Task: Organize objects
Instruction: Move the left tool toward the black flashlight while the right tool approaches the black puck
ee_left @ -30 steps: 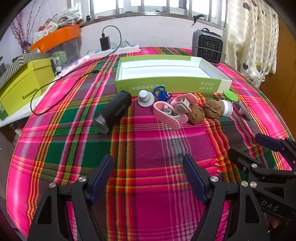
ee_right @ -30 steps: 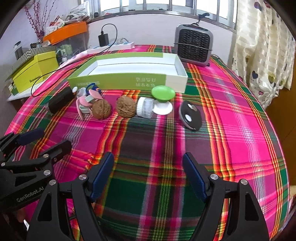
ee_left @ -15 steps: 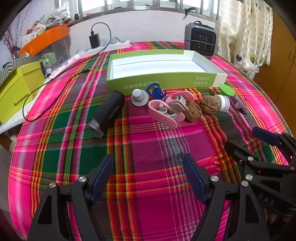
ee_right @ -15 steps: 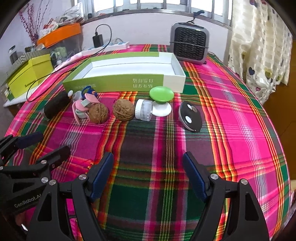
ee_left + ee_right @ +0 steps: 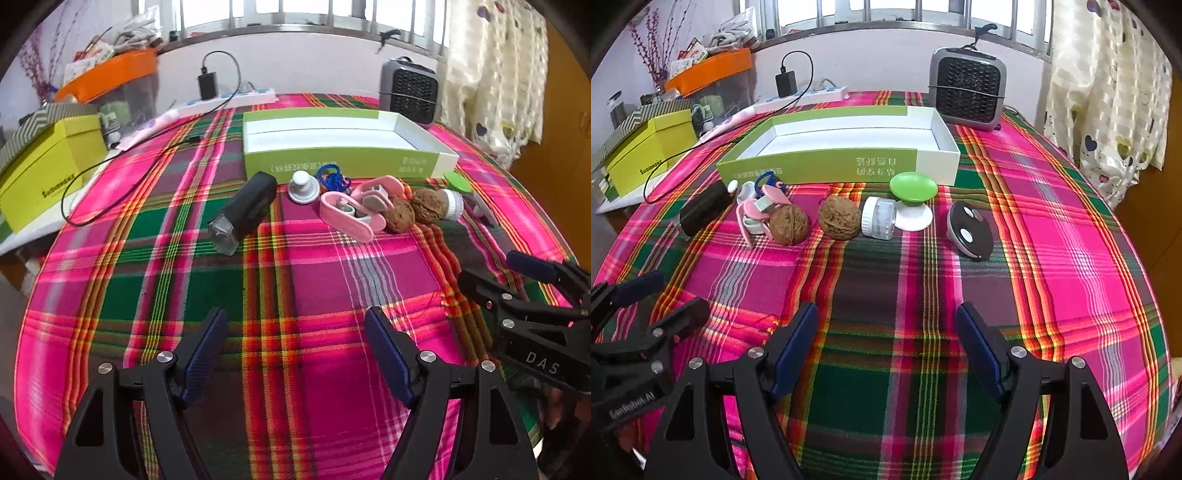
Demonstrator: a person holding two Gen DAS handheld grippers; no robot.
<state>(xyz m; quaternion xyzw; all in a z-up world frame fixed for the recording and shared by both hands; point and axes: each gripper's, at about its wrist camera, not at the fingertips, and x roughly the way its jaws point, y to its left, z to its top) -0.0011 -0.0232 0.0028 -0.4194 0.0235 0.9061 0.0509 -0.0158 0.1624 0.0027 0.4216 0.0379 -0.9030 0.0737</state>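
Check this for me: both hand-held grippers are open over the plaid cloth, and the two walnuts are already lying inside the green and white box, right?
Not quite. The two walnuts lie on the plaid cloth in front of the green and white box, not inside it; the right wrist view shows this. The rest holds: the left hand-held gripper and right hand-held gripper are both open over the cloth.

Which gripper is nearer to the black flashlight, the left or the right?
Left. The left gripper hangs over the cloth in front of the black flashlight, slightly to its right. The right gripper is farther to the right, facing the walnuts.
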